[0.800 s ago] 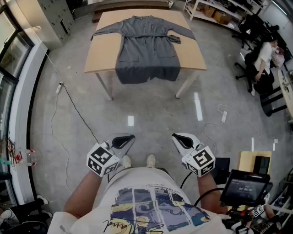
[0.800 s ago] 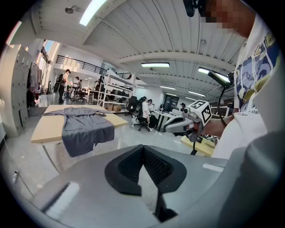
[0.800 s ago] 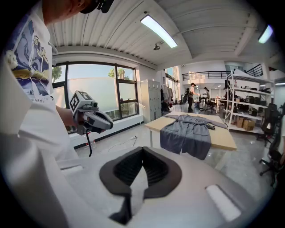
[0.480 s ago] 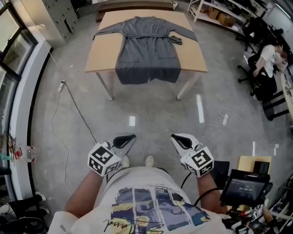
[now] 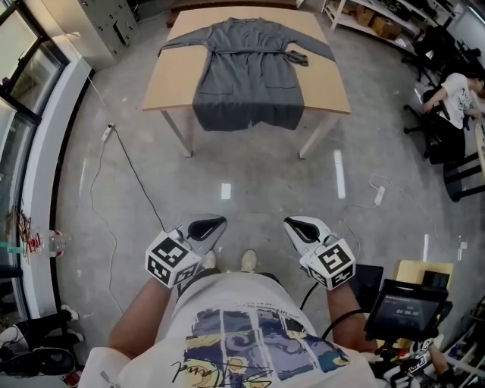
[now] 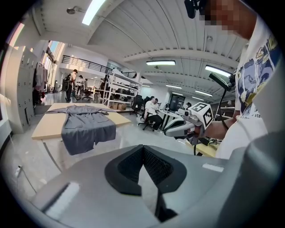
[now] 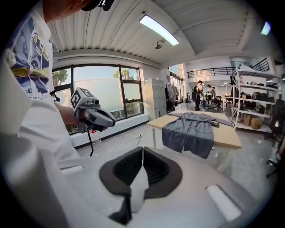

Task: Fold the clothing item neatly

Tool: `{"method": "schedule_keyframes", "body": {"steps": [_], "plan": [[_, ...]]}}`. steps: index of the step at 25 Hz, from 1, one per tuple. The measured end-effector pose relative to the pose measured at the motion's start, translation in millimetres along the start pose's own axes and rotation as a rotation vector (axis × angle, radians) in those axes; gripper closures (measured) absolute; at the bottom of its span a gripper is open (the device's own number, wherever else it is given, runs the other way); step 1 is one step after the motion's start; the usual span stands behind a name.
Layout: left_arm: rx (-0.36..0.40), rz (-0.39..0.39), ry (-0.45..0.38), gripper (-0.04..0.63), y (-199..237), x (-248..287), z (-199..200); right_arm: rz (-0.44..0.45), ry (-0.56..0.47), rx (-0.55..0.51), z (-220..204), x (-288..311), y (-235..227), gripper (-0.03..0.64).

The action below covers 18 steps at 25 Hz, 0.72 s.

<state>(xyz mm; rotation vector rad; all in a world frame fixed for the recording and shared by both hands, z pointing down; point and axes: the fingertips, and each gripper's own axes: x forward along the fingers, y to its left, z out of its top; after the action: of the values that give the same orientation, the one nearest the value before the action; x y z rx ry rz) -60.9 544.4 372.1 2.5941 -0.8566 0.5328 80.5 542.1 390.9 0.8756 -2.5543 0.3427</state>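
A grey robe (image 5: 248, 72) lies spread flat on a light wooden table (image 5: 173, 82) far ahead, sleeves out to both sides, hem hanging over the near edge. It also shows as the robe (image 6: 84, 127) in the left gripper view and the robe (image 7: 189, 131) in the right gripper view. My left gripper (image 5: 213, 224) and right gripper (image 5: 294, 224) are held close to my body, well short of the table, both shut and empty. Each gripper's black pads meet at the tip, as at the left gripper (image 6: 142, 147) and the right gripper (image 7: 142, 149).
Grey concrete floor lies between me and the table. A cable (image 5: 129, 163) runs across the floor at left. A person sits at a desk (image 5: 453, 98) at right. Shelving (image 5: 371, 15) stands behind the table. A tablet on a stand (image 5: 405, 309) is at my right.
The table and robe sit slightly further up and right in the head view. Both grippers keep their place near my body and stay shut.
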Motion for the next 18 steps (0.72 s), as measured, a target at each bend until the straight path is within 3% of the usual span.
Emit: {"method": "schedule_keyframes", "body": {"steps": [9, 18], "plan": [[-0.008, 0.051, -0.003, 0.588, 16, 16, 11, 0.038, -0.001, 0.018, -7, 7, -16, 0.603], [-0.018, 0.024, -0.03, 0.588, 66, 41, 27, 0.009, 0.017, 0.029, 8, 43, -52, 0.6]]}}
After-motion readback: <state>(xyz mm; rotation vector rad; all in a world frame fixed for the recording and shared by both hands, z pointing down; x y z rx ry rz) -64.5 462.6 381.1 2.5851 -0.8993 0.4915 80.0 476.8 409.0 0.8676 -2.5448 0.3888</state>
